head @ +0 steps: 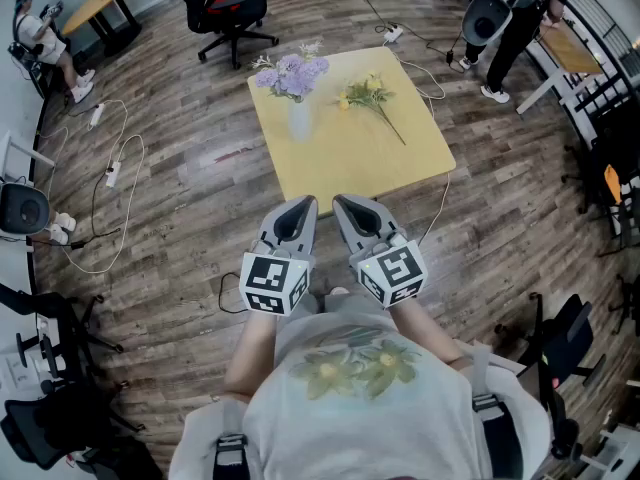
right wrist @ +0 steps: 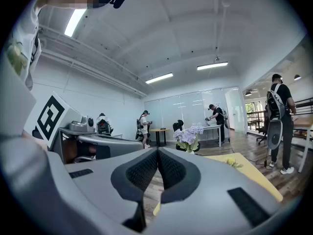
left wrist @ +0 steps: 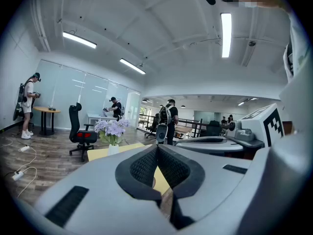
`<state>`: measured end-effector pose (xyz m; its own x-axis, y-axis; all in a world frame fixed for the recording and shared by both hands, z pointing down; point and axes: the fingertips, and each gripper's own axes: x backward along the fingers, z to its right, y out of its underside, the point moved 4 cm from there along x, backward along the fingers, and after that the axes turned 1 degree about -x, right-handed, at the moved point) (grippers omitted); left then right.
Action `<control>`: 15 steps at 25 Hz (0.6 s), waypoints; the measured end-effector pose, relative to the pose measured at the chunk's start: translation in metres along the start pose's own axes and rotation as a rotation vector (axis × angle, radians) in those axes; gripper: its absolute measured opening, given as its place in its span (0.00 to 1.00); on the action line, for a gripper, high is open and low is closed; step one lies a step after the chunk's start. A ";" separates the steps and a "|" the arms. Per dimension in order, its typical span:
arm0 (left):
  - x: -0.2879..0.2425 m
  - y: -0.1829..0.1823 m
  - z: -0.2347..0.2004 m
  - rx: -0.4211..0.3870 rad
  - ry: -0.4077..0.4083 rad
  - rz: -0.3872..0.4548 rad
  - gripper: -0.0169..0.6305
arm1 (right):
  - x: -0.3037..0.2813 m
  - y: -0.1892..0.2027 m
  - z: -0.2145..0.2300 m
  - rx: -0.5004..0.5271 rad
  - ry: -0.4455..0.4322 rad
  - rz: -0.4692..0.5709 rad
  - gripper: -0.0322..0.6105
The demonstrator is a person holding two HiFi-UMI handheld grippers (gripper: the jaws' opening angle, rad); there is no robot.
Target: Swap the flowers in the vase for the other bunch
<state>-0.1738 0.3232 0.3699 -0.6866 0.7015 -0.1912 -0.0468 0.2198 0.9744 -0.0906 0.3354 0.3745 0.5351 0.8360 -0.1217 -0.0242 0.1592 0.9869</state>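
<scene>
A white vase (head: 298, 120) with purple flowers (head: 291, 72) stands upright on the far left part of a square yellow table (head: 340, 163). A bunch of yellow flowers (head: 369, 95) lies flat on the table to the vase's right. My left gripper (head: 306, 204) and right gripper (head: 342, 202) are side by side before the table's near edge, well short of both bunches. Each is shut with nothing between its jaws. The left gripper view shows the left gripper (left wrist: 157, 147) and the purple flowers (left wrist: 111, 127). In the right gripper view are the right gripper (right wrist: 157, 151), the purple flowers (right wrist: 188, 135) and the yellow bunch (right wrist: 234, 163).
A black office chair (head: 228, 13) stands beyond the table. Cables and power strips (head: 110, 173) lie on the wooden floor at left and behind the table. One person (head: 510, 18) stands at far right, another (head: 45, 38) at far left by a round desk (head: 100, 3).
</scene>
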 end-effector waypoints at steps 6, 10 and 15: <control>-0.011 0.005 0.024 0.019 -0.033 0.005 0.05 | 0.022 0.004 0.016 0.007 -0.058 0.005 0.11; -0.015 0.016 0.031 0.037 -0.066 -0.003 0.05 | 0.030 0.012 0.026 0.021 -0.081 -0.009 0.11; -0.030 0.026 0.029 0.052 -0.077 -0.026 0.05 | 0.027 0.023 0.040 0.003 -0.094 -0.040 0.11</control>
<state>-0.1338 0.3276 0.3977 -0.6280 0.7443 -0.2272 -0.0248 0.2727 0.9618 -0.0427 0.3408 0.3984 0.6124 0.7761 -0.1504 0.0009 0.1895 0.9819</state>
